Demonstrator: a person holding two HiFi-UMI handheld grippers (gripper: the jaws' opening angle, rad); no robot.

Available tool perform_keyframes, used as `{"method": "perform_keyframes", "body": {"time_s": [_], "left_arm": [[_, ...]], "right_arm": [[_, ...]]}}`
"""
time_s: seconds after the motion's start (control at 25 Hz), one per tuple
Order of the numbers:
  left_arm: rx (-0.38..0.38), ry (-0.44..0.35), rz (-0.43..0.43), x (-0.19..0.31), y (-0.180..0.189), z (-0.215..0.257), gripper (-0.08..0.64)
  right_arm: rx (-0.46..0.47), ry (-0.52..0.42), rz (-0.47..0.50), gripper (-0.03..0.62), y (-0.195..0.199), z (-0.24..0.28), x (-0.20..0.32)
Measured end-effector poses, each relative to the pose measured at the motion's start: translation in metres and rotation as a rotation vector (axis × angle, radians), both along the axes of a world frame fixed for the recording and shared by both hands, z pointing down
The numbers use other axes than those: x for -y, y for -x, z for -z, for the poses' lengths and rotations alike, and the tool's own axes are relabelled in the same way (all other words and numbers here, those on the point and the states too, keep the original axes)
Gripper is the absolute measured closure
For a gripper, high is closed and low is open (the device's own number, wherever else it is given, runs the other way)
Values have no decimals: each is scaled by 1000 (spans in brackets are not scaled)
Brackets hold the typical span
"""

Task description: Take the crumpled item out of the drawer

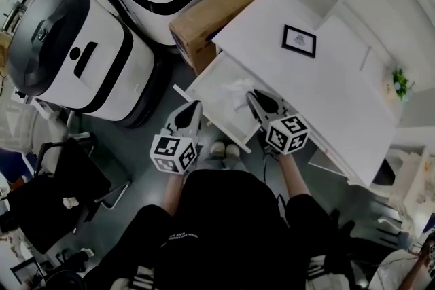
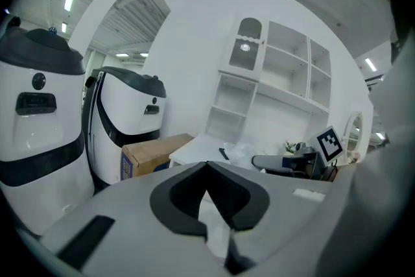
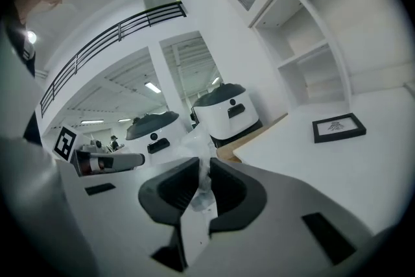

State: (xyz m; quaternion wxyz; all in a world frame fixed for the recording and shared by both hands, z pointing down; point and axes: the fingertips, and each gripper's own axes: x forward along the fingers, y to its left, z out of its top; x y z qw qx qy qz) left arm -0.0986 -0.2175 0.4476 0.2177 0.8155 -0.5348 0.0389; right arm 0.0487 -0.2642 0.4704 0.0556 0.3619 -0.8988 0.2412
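The right gripper (image 3: pixel 204 161) pinches only a wisp of the crumpled item (image 3: pixel 198 139), which could slip back into the drawer (image 1: pixel 212 86) at mid-frame; the left gripper (image 2: pixel 207 163) has its jaws pressed together.

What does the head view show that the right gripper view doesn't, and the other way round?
Only the head view: the open drawer and a small plant. Only the right gripper view: the right gripper seen close up, pinching the crumpled item, plus ceiling lights. Both: the framed picture, the cardboard box and two white machines.
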Motion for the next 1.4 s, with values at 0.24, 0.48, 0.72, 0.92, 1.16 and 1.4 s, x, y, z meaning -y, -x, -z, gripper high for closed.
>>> {"method": "perform_keyframes", "body": {"time_s": [0.24,0.48,0.72,0.92,1.16,1.4], "left_arm": [[8,-52,12,1,6,19,561],[16,-102,22,1,12,42,561],[19,-154,32,1,16,66,561],[25,-200,38,3,17,83,561],[39,-239,42,7,16,98,561],[54,-251,49,7,17,102,561]], "right_arm": [[36,-83,-57,552,-13,35,0],[87,-143,-106,552,-25,65,0],[147,-221,-130,554,-30,105,-1],[162,-282,-142,554,-36,130,-2],[155,-317,-159,554,-44,141,-2],[131,-326,-177,554,-49,138,-2]]}}
